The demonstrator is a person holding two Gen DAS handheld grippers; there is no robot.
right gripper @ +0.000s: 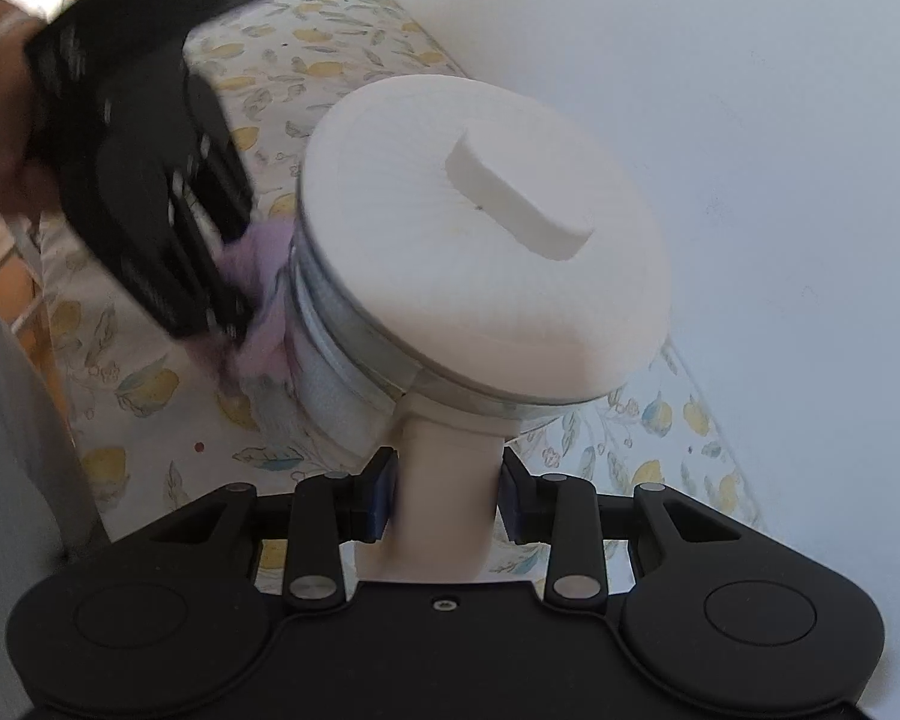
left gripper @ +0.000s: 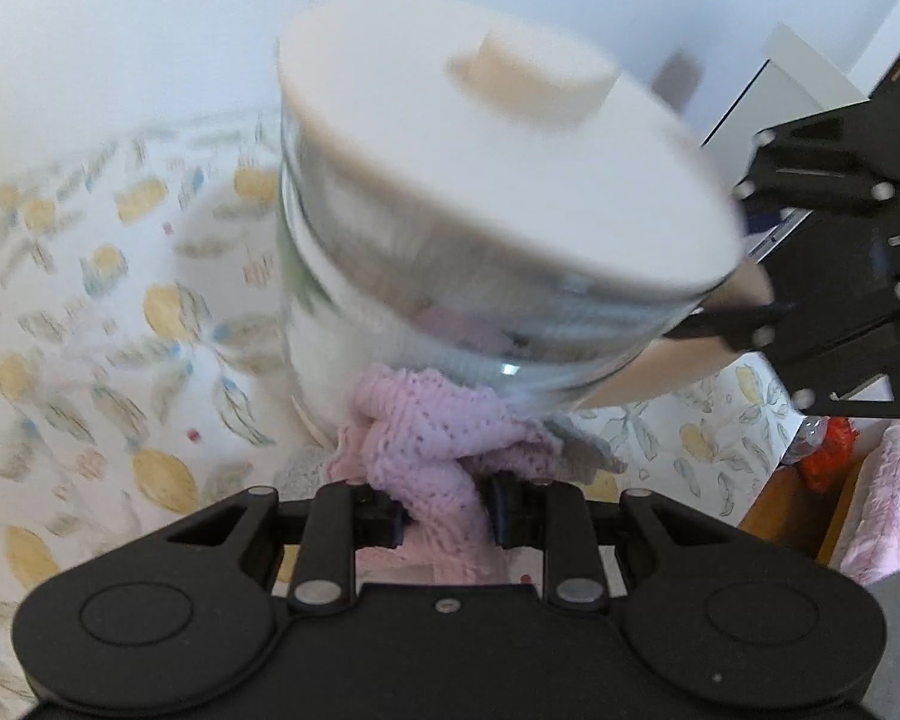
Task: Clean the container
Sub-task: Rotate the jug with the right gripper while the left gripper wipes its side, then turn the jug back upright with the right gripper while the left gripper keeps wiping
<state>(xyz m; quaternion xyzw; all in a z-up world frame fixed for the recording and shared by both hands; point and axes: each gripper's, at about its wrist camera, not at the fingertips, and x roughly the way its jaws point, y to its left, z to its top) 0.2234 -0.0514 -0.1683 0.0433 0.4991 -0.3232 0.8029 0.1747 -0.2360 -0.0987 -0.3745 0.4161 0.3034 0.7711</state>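
Observation:
A glass container [left gripper: 354, 300] with a white lid [left gripper: 498, 180] is held tilted above the tablecloth. In the left wrist view my left gripper [left gripper: 444, 510] is shut on a pink knitted cloth [left gripper: 438, 438], which presses against the glass wall under the lid. In the right wrist view my right gripper [right gripper: 450, 498] is shut on the container's white handle [right gripper: 444, 504], with the lid [right gripper: 480, 240] and its raised grip straight ahead. The left gripper body [right gripper: 144, 180] and the pink cloth [right gripper: 264, 300] show blurred at the container's left side. The right gripper body [left gripper: 840, 276] shows at the right edge.
A tablecloth [left gripper: 90, 360] printed with lemons and leaves covers the table. A white wall [right gripper: 750, 120] stands close behind. At the lower right lie a red item [left gripper: 828, 450] and pink fabric [left gripper: 888, 504]. A hand [right gripper: 0, 108] holds the left gripper.

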